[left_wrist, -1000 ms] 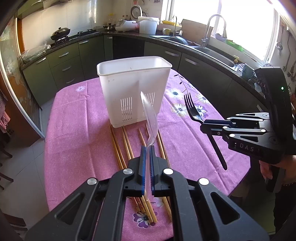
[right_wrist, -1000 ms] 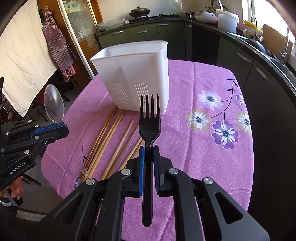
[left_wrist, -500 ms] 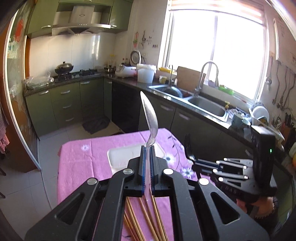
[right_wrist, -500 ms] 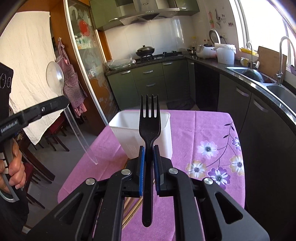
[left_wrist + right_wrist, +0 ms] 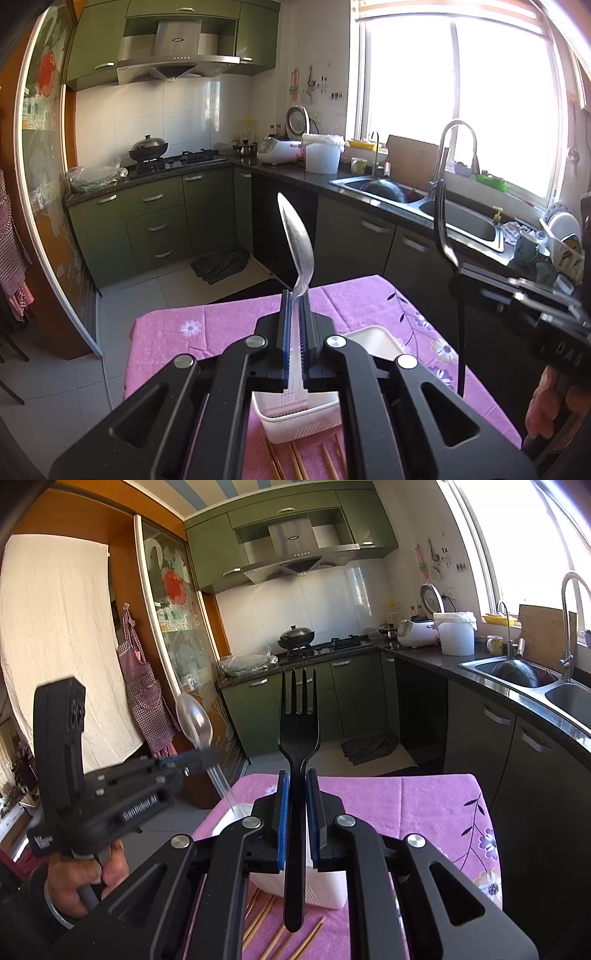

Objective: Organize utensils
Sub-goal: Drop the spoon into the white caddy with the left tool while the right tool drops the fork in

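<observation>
The spoon [image 5: 297, 243] stands clamped by its handle in the left gripper [image 5: 294, 325], bowl up; the fork [image 5: 298, 716] is clenched the same way in the right gripper [image 5: 294, 812], tines up. A second ago both hung low over the tablecloth [image 5: 221, 332], facing the side of the white holder [image 5: 295, 413]. Now both have risen and tipped up, so the holder sits below and just behind the fingertips, its open top in view. The chopsticks [image 5: 266, 923] still lie on the near side of the holder. The lift likely clears the rim, so both utensils seem ready to go down into the holder, handles first.
</observation>
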